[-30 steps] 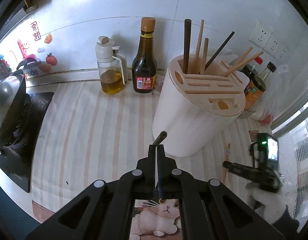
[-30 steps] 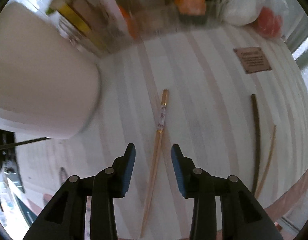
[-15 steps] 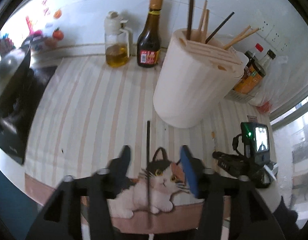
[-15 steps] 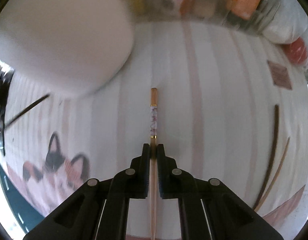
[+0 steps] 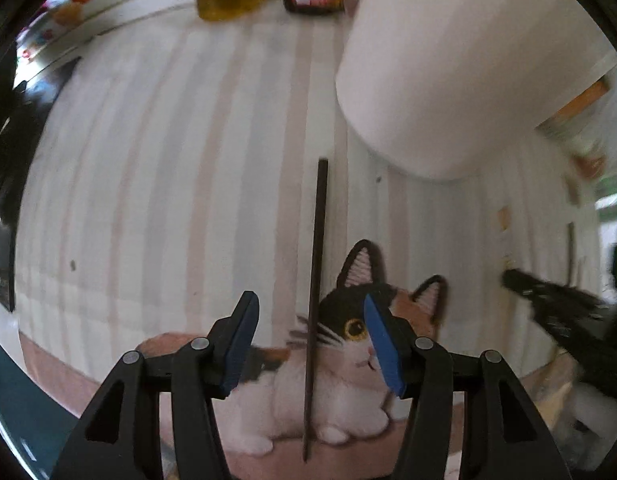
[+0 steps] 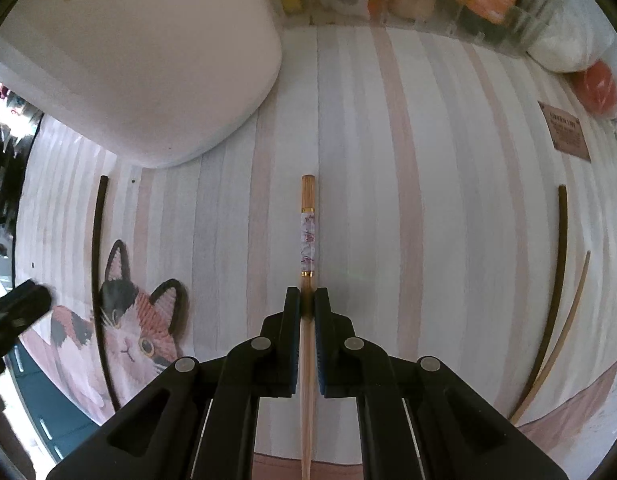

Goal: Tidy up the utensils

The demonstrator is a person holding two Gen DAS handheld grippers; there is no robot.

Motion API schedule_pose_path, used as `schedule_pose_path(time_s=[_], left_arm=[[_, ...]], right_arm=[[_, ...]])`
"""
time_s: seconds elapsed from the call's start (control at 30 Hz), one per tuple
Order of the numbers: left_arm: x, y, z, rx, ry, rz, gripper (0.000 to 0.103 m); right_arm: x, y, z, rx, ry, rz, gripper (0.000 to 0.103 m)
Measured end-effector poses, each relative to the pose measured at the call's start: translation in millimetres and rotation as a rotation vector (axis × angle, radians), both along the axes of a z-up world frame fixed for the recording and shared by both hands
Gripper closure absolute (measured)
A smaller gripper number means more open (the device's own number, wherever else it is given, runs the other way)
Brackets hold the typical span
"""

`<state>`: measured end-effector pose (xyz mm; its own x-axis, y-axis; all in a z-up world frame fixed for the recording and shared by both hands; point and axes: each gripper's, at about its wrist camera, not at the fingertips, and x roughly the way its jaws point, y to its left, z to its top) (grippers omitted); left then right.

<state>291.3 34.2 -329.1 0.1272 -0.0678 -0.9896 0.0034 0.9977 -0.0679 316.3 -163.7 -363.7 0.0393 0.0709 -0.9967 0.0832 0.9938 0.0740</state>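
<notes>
Lightly, my right claw (image 6: 307, 300) pinches the thin, stiff wooden chopstick (image 6: 307, 224) at frame centre; my left claw (image 5: 310, 330) gapes around the slippery dark chopstick (image 5: 317, 280), mid-shaft.

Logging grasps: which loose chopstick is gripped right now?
The floral-banded wooden chopstick, clamped in the right tongs; the others lie free on the mat.

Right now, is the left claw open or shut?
Open. The left claw has its blue pads spread wide, and the dark chopstick lies on the mat between them, untouched.
</notes>
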Motion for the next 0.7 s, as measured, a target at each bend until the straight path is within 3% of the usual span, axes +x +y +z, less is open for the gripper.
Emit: schedule_pose_path(time_s=[0.23,0.33,0.47,0.6,0.7], left_arm=[[4.9,-20.6,-28.9,0.093,0.016,-0.066,0.050],[0.5,-21.3,-27.9,0.097,-0.023,-0.067,0.047],[-6.5,-11.6,-28.8,0.081,-0.059,-0.043,0.033],[-12.9,-5.2,-26.3,0.075,-0.123,0.012,0.031],[-14.8,-7.2,-25.3,0.080,-0.121,0.020,0.025]], right_arm=[[6.8,6.8,1.7,-0.028,0.021,0.022,0.096],[-1.1,4.0,10.5,-0.025,-0.029,-0.005,0.095],[-21.7,-14.6,17.9,-0.055,-0.068,-0.052,0.080],[-32.0,-35.2,20.9,-0.039,-0.141,-0.095,0.080],[-36.6,-38.2,28.0,-0.035,-0.201,-0.097,0.080]])
